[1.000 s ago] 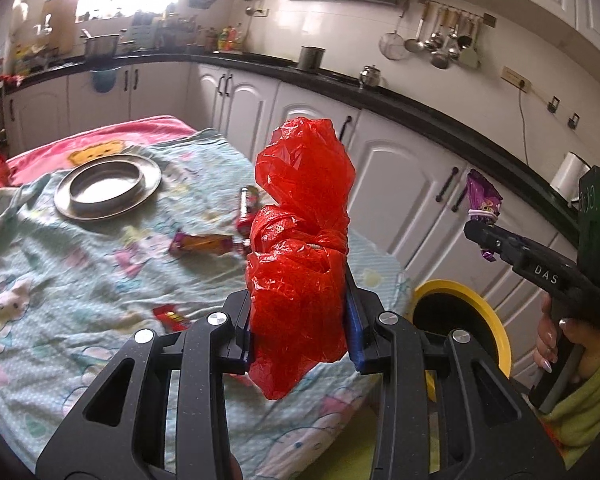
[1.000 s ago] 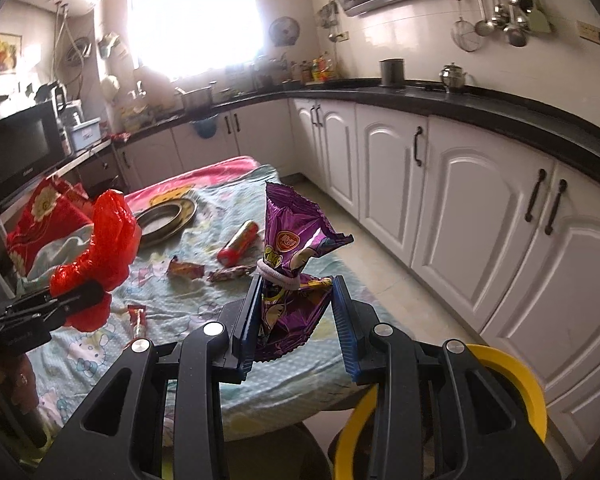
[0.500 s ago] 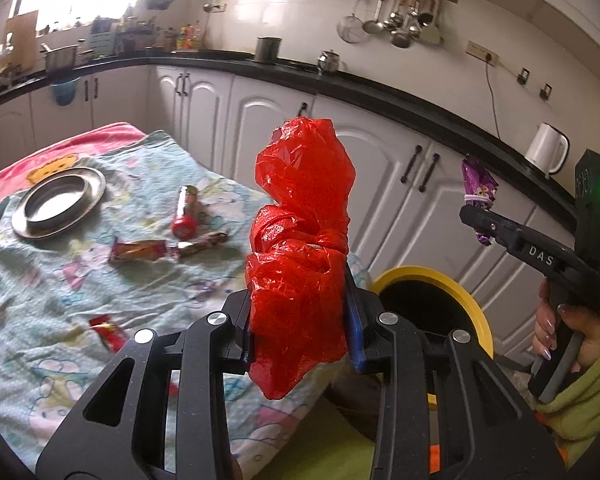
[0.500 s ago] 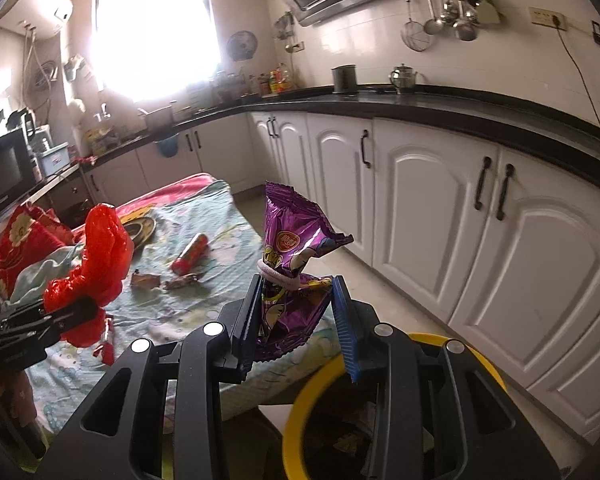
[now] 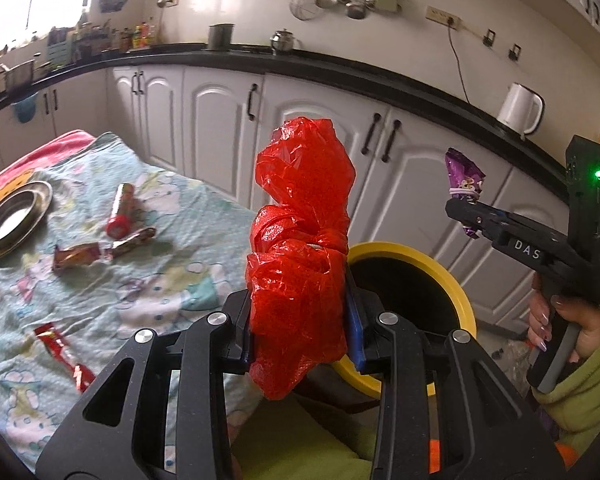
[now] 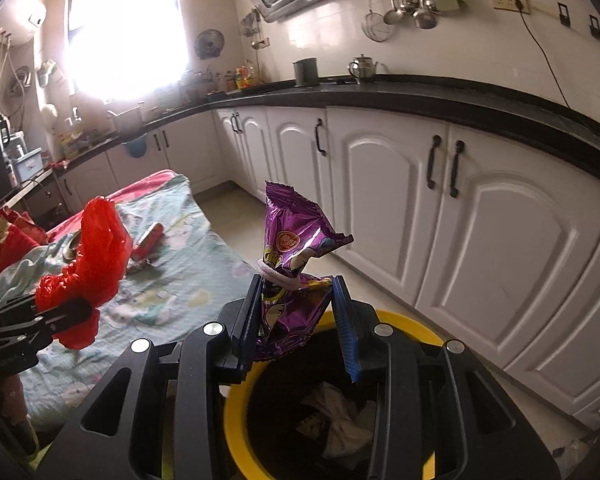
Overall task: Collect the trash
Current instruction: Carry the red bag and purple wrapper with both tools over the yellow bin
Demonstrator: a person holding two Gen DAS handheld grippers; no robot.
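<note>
My left gripper point(image 5: 300, 320) is shut on a knotted red plastic bag point(image 5: 300, 240) that stands up between its pads. The same red bag point(image 6: 88, 264) shows at the left of the right wrist view. My right gripper point(image 6: 298, 312) is shut on a purple snack packet point(image 6: 296, 256) tied with a white band; that packet point(image 5: 464, 184) appears at the right of the left wrist view. A yellow-rimmed bin point(image 6: 236, 412) with a black liner lies directly below the right gripper and holds crumpled paper. From the left wrist, the bin point(image 5: 440, 280) sits just beyond the red bag.
A table with a patterned cloth point(image 5: 148, 280) carries a red tube point(image 5: 120, 212), several wrappers point(image 5: 76, 256) and a steel plate point(image 5: 12, 216). White cabinets point(image 6: 480, 240) under a black counter run behind the bin. A hand point(image 5: 556, 320) in a green sleeve holds the right gripper.
Both grippers have swung away from the table toward the bin, which now sits closer and more fully in view. The bag and the packet stay clamped as before.
</note>
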